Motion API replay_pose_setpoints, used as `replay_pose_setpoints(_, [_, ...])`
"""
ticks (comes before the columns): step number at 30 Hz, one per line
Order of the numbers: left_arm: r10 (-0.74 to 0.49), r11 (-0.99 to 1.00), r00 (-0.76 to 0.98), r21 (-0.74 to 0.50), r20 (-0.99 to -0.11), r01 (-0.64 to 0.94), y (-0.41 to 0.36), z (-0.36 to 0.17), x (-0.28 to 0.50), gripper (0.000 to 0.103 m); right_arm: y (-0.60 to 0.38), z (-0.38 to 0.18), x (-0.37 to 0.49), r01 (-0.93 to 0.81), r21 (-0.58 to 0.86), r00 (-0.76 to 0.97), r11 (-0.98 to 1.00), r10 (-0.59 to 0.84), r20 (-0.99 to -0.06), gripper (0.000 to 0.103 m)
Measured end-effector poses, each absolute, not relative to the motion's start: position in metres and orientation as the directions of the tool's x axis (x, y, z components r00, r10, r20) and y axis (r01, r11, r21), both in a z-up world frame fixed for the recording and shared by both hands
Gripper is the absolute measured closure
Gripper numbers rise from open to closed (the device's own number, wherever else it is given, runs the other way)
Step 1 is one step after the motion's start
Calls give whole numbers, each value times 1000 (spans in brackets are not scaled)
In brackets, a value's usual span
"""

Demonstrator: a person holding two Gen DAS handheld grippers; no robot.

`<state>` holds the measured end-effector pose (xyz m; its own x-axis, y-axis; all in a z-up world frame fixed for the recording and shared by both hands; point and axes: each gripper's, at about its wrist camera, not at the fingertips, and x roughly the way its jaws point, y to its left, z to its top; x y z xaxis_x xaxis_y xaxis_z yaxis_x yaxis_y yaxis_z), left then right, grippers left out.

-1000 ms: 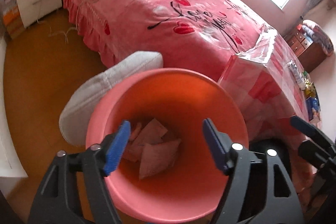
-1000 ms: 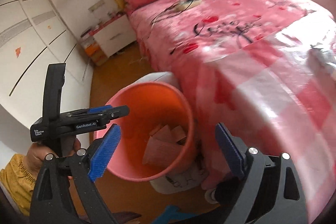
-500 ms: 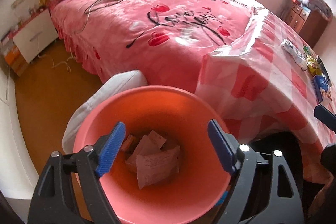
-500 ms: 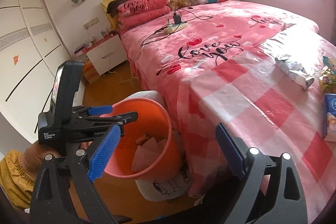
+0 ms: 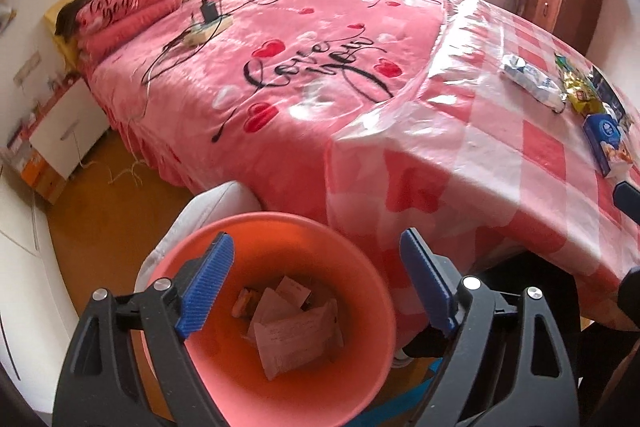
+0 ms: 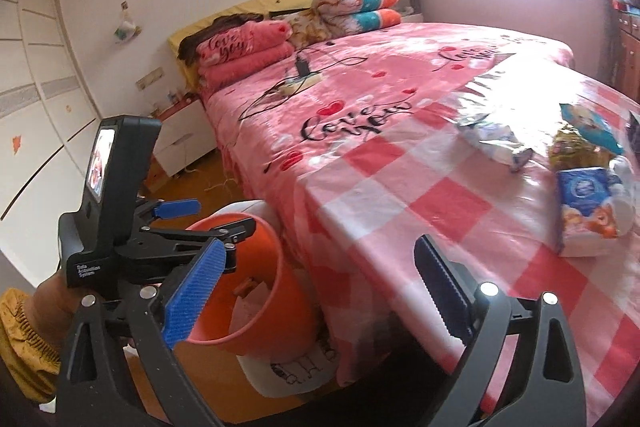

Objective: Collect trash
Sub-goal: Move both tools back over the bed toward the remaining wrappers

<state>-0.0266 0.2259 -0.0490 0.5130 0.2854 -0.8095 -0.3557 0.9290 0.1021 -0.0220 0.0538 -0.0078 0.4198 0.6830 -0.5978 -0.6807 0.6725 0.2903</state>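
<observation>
Both grippers stand with their blue-padded jaws spread wide and nothing between them. Left gripper (image 5: pixel 316 287) hangs over the orange waste bin (image 5: pixel 360 379), its jaws having just opened further, the pads clear of the rim. Inside the bin lie folded paper scraps (image 5: pixel 294 331) piled at the bottom. Right gripper (image 6: pixel 316 291), its jaws also just widened, points across the corner of a table covered by a pink-and-white checked cloth (image 6: pixel 400 211) under clear plastic. Trash remains on that cloth, well apart from the bin: a crumpled silver-and-white wrapper (image 6: pixel 494 141), a gold foil packet (image 6: pixel 572 147), a blue tissue pack (image 6: pixel 588 203) and a teal packet (image 6: pixel 588 123). From the right wrist view, a hand (image 6: pixel 56 303) with a mustard-yellow cuff (image 6: pixel 24 343) grips the left tool's handle beside the bin. Behind stands a bed with a pink "Love you" blanket (image 5: pixel 312 63), a power strip (image 5: pixel 204 31) and cables lying on it. A white cushion-like object (image 5: pixel 208 207) sits against the bin's far side.
</observation>
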Motion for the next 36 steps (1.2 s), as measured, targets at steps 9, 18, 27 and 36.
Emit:
replay_pose_setpoints(9, [335,930,517,190,-788,-313,193,-39,-10,14,20,-5,-12,-636,311,469,706,674,-571,9])
replay_pose_setpoints(18, [357,932,530,254,-769,-259,160,-32,2,14,-11,-3,-5,-601,331,506,728,666,-548,9])
replay_pose_setpoints(27, [359,933,553,293,-752,-208,128,-26,12,14,-43,1,5,-555,354,550,753,651,-522,9])
replay_pose_setpoints(36, [352,933,569,325,-743,-154,97,-22,25,14,-73,1,17,-508,366,593,780,624,-509,9])
